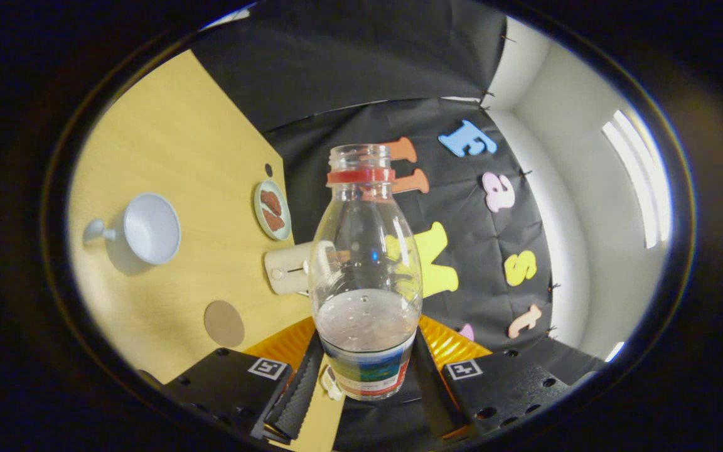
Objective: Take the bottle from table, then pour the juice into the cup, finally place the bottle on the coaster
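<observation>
A clear plastic bottle (366, 276) with a red neck ring and no cap stands between my fingers, with a little pale liquid at its bottom. My gripper (366, 376) is shut on the bottle's labelled lower part, both pads pressing its sides. The view is rolled, so the wooden table (167, 144) runs along one side. On it a white cup (151, 227) lies well off to the side of the bottle, its mouth facing me. A round brown coaster (223, 323) lies on the table nearer my fingers.
A small plate (272, 209) with brown pieces of food sits by the table's far edge. A cream toaster (287, 270) stands just behind the bottle. The black booth wall and a white wall are beyond.
</observation>
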A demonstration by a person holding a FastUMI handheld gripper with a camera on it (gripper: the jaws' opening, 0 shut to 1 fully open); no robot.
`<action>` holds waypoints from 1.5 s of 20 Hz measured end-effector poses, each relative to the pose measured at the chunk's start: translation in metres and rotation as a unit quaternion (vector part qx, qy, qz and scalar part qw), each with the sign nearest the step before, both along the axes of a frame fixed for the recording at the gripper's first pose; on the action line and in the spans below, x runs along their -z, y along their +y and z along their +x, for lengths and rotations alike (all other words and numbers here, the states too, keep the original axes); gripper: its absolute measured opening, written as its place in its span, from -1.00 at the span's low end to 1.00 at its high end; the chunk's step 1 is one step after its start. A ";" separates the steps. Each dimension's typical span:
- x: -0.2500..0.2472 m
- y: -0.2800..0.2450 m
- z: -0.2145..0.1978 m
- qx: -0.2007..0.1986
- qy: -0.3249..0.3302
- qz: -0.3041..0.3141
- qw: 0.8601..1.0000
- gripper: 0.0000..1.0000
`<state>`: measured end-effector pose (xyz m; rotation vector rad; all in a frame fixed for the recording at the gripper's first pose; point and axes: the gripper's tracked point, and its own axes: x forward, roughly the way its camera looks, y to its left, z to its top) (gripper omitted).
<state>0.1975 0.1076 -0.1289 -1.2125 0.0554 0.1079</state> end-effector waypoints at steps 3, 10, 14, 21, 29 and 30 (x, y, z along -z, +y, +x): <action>-0.021 -0.003 -0.001 0.005 -0.003 0.069 0.998 0.54; -0.042 -0.010 0.010 0.010 0.035 0.291 0.956 0.55; -0.053 -0.012 0.019 0.007 0.033 0.374 0.927 0.55; -0.040 -0.023 0.051 0.036 0.077 0.521 0.849 0.54; 0.004 -0.003 0.089 0.051 0.101 0.533 0.839 0.55; 0.012 -0.001 0.094 0.055 0.105 0.536 0.836 0.54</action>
